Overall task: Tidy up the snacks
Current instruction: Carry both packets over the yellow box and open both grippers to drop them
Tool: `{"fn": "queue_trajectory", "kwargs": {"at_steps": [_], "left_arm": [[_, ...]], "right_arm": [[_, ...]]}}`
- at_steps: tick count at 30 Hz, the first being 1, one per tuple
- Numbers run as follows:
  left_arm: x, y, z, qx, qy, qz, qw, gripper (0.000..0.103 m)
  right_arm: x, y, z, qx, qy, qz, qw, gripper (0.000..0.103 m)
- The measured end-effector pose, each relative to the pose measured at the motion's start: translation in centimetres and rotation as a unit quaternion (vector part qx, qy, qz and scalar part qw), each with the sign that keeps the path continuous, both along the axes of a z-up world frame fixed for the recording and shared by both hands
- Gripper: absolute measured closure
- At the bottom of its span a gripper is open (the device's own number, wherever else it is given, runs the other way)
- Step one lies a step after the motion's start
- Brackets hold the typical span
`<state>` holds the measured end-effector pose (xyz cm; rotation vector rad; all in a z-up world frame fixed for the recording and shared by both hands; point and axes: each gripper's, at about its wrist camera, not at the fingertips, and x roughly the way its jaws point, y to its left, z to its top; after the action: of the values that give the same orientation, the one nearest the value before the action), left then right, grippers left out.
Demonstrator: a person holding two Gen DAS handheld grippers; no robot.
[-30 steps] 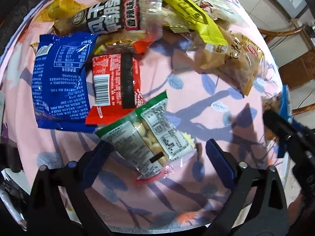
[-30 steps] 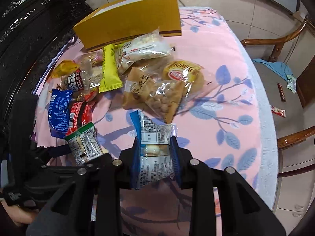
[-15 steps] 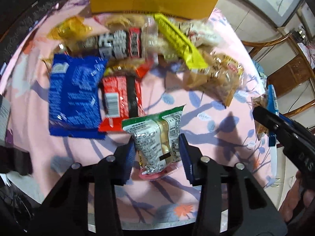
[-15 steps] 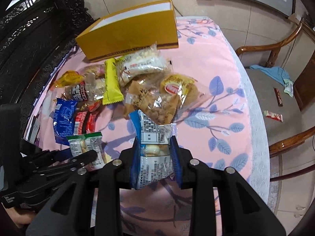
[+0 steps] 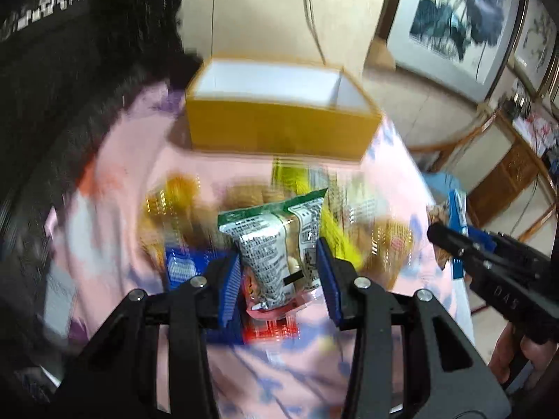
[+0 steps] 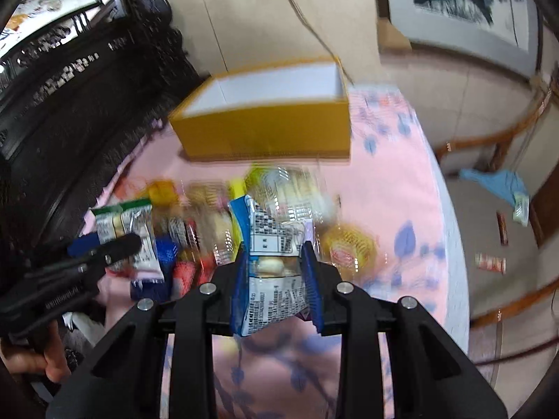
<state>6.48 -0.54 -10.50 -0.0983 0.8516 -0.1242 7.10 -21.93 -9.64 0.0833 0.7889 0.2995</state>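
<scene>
- The left gripper (image 5: 277, 272) is closed on a green packet (image 5: 279, 244); the right gripper (image 6: 276, 272) is closed on a blue packet (image 6: 269, 272).
- The yellow box (image 5: 279, 132) at 12 o'clock looks empty.
- Many snacks (image 6: 209, 223) lie on the surface (image 6: 384, 188); most work is left.

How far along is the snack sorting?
Done: nothing visible yet; the yellow box shows only bare white interior. In hand: the left tool grips a green-topped packet, the right tool grips a blue-edged packet, both held above the pink tablecloth. Left: the blurred pile of snacks in front of the box.
</scene>
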Motion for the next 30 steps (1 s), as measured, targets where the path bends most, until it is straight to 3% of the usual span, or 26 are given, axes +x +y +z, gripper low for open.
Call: {"fn": "queue_trajectory", "kwargs": {"at_steps": [4, 11, 14, 18, 23, 24, 26, 27, 29, 30], "left_arm": [[4.8, 1.3, 4.0, -0.008, -0.065, 0.014, 0.9978, 0.062], [13.2, 3.2, 10.3, -0.020, -0.144, 0.027, 0.9890, 0.062], [17.4, 3.5, 11.9, -0.023, -0.157, 0.028, 0.9870, 0.062], [22.5, 3.3, 12.4, -0.023, -0.157, 0.025, 0.9870, 0.062], [29.1, 2.4, 11.0, -0.003, -0.137, 0.017, 0.9904, 0.061], [30.3, 2.2, 10.3, -0.001, -0.124, 0.015, 0.9922, 0.058], [32.1, 2.0, 9.4, 0.001, -0.097, 0.020, 0.9951, 0.033], [32.6, 1.9, 9.0, 0.008, -0.085, 0.029, 0.9959, 0.014], [32.6, 1.9, 8.9, 0.022, -0.092, 0.046, 0.9945, 0.012], [32.4, 1.9, 8.9, 0.025, -0.097, 0.043, 0.9941, 0.008]], "right_arm": [[3.3, 0.5, 3.9, 0.012, -0.052, 0.003, 0.999, 0.073], [11.9, 1.5, 9.6, 0.019, -0.125, 0.010, 0.992, 0.073], [15.6, 2.0, 11.3, 0.013, -0.142, 0.014, 0.990, 0.073], [20.7, 2.7, 11.9, 0.015, -0.129, 0.014, 0.991, 0.073], [27.0, 3.8, 11.0, 0.003, -0.110, 0.014, 0.994, 0.073], [27.8, 4.1, 10.6, 0.000, -0.102, 0.016, 0.995, 0.072], [29.9, 4.4, 9.8, 0.003, -0.071, 0.021, 0.997, 0.065], [30.7, 4.4, 9.5, 0.002, -0.057, 0.017, 0.998, 0.060], [30.6, 4.0, 9.4, 0.006, -0.060, 0.006, 0.998, 0.042], [30.3, 3.8, 9.5, 0.008, -0.069, 0.001, 0.998, 0.041]]}}
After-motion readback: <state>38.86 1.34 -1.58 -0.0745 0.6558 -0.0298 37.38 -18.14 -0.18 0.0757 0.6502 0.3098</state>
